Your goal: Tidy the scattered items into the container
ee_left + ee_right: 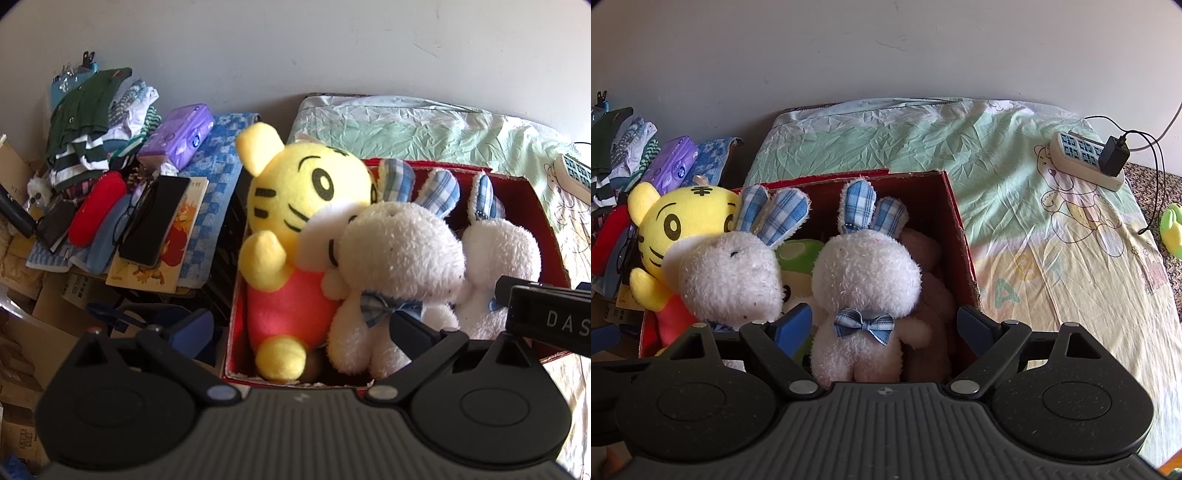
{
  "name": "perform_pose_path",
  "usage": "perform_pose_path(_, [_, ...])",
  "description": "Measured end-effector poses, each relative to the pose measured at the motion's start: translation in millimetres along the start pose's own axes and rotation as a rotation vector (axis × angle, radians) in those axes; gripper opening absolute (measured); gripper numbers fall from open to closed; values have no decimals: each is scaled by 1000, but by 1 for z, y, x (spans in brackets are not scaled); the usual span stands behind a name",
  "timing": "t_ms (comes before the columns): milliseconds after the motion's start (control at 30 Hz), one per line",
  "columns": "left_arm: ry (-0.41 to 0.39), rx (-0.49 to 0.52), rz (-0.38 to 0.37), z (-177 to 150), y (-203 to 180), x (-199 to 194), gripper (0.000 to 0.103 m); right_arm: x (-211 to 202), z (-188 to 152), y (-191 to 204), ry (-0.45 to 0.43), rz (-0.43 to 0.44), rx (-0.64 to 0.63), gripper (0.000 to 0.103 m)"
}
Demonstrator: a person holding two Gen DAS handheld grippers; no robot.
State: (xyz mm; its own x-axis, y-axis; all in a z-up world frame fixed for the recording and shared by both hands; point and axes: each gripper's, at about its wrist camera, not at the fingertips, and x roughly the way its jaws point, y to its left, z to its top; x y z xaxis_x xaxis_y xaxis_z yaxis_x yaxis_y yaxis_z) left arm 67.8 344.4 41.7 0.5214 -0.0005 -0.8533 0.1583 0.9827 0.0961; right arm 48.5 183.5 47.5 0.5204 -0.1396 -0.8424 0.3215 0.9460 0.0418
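Packing looks near done: yellow tiger plush (291, 221) sits at the left end of the red box (532, 206), two white rabbits (864, 295) to its right. Left gripper (303, 332) and right gripper (882, 325) hang over the box, fingers apart, holding nothing. Only the right wrist view shows a green toy (1172, 232) lying well right of the box (likely next pick).

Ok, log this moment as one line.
red cardboard box: holds yellow tiger plush, two white bunny plushes | both jaws open, empty

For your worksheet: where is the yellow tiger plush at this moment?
The yellow tiger plush stands at the left end of the red box, leaning against a white rabbit plush on its right.
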Motion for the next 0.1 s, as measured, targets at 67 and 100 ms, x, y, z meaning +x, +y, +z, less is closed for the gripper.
perform_pose_path(67, [3,-1,0,0,0,0,102,0,0,0,0,1,2,88])
perform_pose_path(100, [4,-2,0,0,1,1,102,0,0,0,-1,1,3,88])
